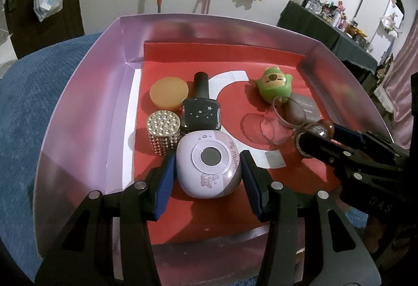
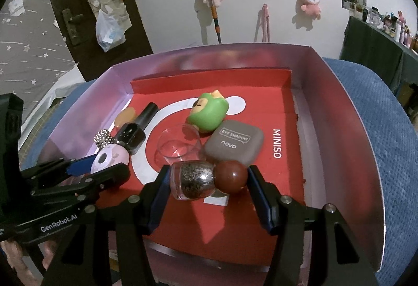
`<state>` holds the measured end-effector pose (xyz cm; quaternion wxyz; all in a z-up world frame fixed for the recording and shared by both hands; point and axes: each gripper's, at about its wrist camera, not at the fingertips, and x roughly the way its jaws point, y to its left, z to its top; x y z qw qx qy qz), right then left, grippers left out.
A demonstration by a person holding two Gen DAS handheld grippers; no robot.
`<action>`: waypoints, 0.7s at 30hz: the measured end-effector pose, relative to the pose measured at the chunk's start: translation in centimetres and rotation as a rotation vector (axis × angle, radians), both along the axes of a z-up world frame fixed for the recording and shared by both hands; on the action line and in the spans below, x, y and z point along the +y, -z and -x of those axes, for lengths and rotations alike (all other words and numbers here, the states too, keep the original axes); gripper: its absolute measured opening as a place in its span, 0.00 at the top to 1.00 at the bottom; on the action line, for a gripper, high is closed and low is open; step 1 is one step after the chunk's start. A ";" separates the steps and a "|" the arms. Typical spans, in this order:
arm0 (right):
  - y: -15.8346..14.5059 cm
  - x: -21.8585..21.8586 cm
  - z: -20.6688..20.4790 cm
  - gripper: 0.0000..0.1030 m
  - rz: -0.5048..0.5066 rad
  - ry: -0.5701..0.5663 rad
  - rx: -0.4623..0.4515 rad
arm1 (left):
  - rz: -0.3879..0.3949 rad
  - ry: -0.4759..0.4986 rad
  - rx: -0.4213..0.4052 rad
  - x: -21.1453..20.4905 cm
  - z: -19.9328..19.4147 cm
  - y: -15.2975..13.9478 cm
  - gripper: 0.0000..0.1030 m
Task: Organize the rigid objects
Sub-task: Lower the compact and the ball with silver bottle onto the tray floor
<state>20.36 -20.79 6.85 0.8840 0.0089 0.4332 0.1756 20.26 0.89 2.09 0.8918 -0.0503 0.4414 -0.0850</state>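
Note:
A lilac box [image 1: 86, 92] lined with red card holds the objects. My left gripper [image 1: 209, 176] is shut on a lilac My Melody case [image 1: 207, 168], its jaws against both sides; the case also shows in the right wrist view [image 2: 109, 159]. My right gripper [image 2: 209, 179] is shut on a glitter bottle with a brown ball cap [image 2: 206, 180], lying sideways between the jaws; it shows at the right in the left wrist view [image 1: 314, 130]. Beside the case are a black star-printed bottle [image 1: 201, 108], a studded gold cylinder [image 1: 163, 130] and an orange disc [image 1: 169, 91].
A green squishy toy [image 2: 209, 113], a clear glass cup [image 2: 180, 145] and a grey eye-shadow case [image 2: 233, 142] sit mid-box. The box rests on a blue cushion [image 2: 378, 129]. A white wall with plush toys stands behind, and a cluttered table [image 1: 339, 24] at far right.

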 end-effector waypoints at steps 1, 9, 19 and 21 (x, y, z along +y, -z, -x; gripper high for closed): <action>0.0 0.1 0.0 0.41 0.001 -0.002 -0.001 | -0.002 -0.001 0.000 0.0 0.0 0.0 0.55; 0.4 0.5 0.0 0.41 0.021 -0.010 0.001 | -0.011 -0.003 -0.003 -0.2 0.0 0.0 0.55; 0.7 0.2 -0.3 0.41 0.029 -0.006 0.024 | -0.038 -0.003 -0.007 -0.5 0.0 -0.1 0.55; 0.7 0.2 -0.4 0.41 0.035 -0.007 0.026 | -0.041 -0.003 -0.007 -0.5 0.0 -0.1 0.55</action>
